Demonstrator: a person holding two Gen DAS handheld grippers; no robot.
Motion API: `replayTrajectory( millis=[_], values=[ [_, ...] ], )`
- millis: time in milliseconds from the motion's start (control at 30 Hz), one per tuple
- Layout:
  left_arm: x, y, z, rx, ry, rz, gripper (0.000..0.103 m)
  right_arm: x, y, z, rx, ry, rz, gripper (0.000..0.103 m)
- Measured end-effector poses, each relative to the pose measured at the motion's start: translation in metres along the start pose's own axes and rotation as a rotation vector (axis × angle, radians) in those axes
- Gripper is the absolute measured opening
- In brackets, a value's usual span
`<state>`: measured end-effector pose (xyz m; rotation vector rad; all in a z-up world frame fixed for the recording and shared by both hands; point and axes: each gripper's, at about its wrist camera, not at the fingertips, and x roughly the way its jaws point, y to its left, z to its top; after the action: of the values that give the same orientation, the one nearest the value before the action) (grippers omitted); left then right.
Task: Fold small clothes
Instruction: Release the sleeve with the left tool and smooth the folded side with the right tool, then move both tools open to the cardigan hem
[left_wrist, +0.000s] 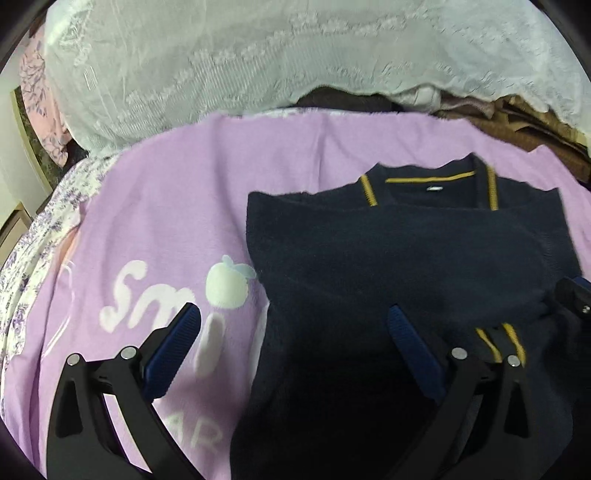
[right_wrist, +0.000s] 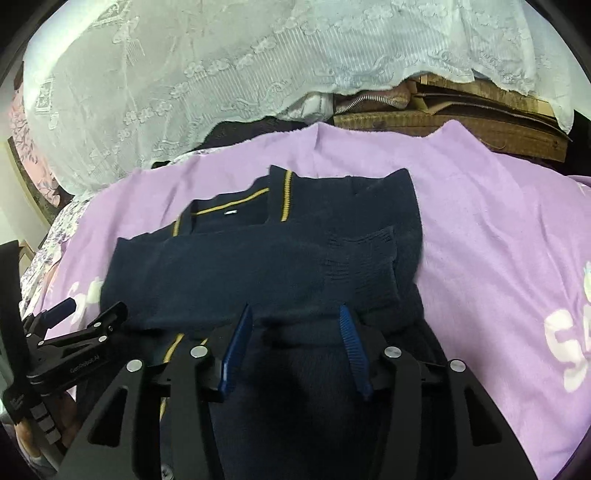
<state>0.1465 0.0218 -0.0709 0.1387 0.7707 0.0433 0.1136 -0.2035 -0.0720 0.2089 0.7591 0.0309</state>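
A navy knit cardigan (left_wrist: 388, 258) with yellow trim lies on a lilac blanket (left_wrist: 166, 206), its sleeves folded across the chest. My left gripper (left_wrist: 293, 314) hovers over its near left edge with the jaws wide apart; the left finger is above the blanket and the right finger above the knit. In the right wrist view the cardigan (right_wrist: 277, 266) lies in the middle. My right gripper (right_wrist: 295, 312) stands open over its lower part, pads clear of the fabric beneath. The left gripper (right_wrist: 74, 314) shows at the left edge there.
A white lace cloth (right_wrist: 221, 74) covers a heap behind the blanket. Brown cardboard and woven things (right_wrist: 461, 107) lie at the back right. A floral sheet (left_wrist: 48, 236) runs along the left side. White lettering (left_wrist: 147, 295) is printed on the blanket.
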Motion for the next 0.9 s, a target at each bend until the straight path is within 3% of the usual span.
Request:
replayTrajectory(
  millis=[233, 900],
  values=[
    [-0.048, 0.006, -0.017, -0.022, -0.071, -0.013, 0.099, -0.044, 0.01, -0.026, -0.027, -0.03, 0.03, 0.05],
    [-0.125, -0.001, -0.086, 0.004, -0.095, -0.049, 0.099, -0.117, 0.007, -0.085, -0.051, -0.066, 0.05, 0.055]
  ],
)
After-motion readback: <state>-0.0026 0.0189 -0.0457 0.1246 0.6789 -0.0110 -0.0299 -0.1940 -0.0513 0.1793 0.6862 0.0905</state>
